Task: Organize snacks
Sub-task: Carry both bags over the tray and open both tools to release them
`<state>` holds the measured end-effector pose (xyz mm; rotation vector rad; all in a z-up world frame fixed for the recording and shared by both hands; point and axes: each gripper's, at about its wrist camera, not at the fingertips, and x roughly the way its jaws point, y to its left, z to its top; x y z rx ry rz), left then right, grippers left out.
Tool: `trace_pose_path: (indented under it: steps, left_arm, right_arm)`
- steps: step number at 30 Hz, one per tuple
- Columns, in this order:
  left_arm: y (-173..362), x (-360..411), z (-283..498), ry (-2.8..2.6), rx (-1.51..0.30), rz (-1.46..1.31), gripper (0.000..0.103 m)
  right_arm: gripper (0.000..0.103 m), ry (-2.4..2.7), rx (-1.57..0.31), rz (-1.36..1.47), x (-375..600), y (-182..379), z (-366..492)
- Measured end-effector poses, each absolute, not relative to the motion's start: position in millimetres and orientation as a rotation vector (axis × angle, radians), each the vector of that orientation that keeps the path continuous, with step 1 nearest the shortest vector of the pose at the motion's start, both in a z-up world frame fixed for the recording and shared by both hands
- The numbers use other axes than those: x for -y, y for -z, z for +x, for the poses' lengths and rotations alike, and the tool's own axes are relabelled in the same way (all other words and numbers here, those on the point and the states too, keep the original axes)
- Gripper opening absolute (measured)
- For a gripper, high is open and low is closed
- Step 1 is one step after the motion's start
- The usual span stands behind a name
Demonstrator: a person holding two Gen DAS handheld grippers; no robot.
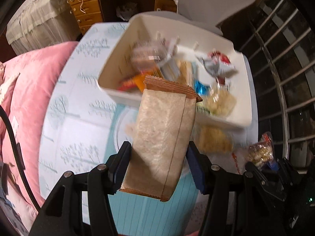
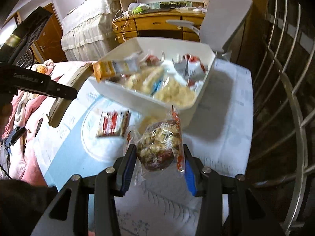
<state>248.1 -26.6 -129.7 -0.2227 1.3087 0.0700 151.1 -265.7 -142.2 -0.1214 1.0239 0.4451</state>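
My left gripper (image 1: 158, 153) is shut on a long brown-edged cracker packet (image 1: 163, 137), held above the table just in front of the white bin (image 1: 122, 96). The bin holds several snack packets (image 1: 214, 63). My right gripper (image 2: 159, 157) is shut on a clear bag of nut-and-fruit snack (image 2: 160, 145), held near the bin's (image 2: 137, 96) front wall. In the right wrist view the left gripper (image 2: 65, 90) appears at the left, with its packet (image 2: 65, 98) seen edge-on. A red-and-white packet (image 2: 113, 123) lies on the table.
The table has a light blue tree-print cloth (image 1: 78, 106). A yellowish cracker packet (image 1: 214, 139) lies by the bin. A pink quilt (image 1: 29, 90) lies to the left, metal bars (image 2: 285, 82) to the right, a white chair (image 2: 222, 21) and wooden desk (image 2: 157, 23) behind.
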Motion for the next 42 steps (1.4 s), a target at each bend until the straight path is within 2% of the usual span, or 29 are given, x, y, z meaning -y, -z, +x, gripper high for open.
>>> trace_pose_path:
  steps: [11,24,26,27,29,42]
  left_arm:
    - [120.5,-3.8,314.4,-0.004,-1.261,-0.199,0.056]
    - [156.1,-11.1,370.9,0.1,-1.258,-0.192,0.057]
    - [162.1,-10.7,376.2,0.107,-1.273,-0.176,0.061]
    - [164.6,-11.0,377.3,0.107,-1.28,-0.174,0.066]
    - [167.1,-12.3,377.3,0.105,-1.286,-0.178,0.068]
    - [143.9,-15.0,342.4,0.089,-1.273,-0.197,0.068]
  right_arm:
    - [0.044,-0.343,-0.983,-0.06,241.0,121.4,196.1]
    - [0.046,-0.186,-0.99,0.081,226.2,131.0,241.8]
    - [0.047,-0.163,-1.022,0.056,222.3,138.3,246.6]
    - [0.047,-0.161,-1.036,0.056,221.8,141.0,247.9]
    - [0.047,-0.163,-1.049,0.078,222.0,144.4,247.3]
    - [0.051,-0.167,-1.059,0.172,237.8,134.5,232.9]
